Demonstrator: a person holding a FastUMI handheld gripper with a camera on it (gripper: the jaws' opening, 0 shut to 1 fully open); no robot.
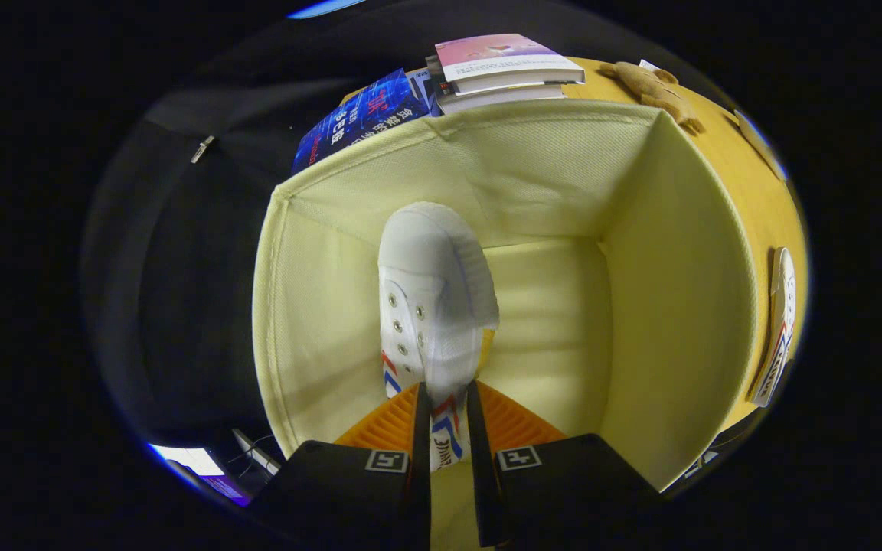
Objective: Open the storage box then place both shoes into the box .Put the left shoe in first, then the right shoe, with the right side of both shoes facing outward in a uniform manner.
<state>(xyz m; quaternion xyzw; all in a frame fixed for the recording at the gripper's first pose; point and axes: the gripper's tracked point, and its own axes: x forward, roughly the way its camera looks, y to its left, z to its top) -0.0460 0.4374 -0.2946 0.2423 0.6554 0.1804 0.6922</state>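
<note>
White canvas shoe (435, 295) is hanging toe-down inside the open yellow box (671, 306), away from its walls. The fingers (447, 428) are nearly closed and squeezing its heel end from both sides. The other shoe (779, 325) is lying on the desk (747, 184), just outside the box wall. If the squeeze is getting loose, the shoe could be slipping, dropping and landing facing the wrong way.

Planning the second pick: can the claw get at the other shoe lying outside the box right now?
Probably not yet: the claw is shut on the white shoe down inside the fabric box. The other shoe lies beyond that wall on the yellow table.
</note>
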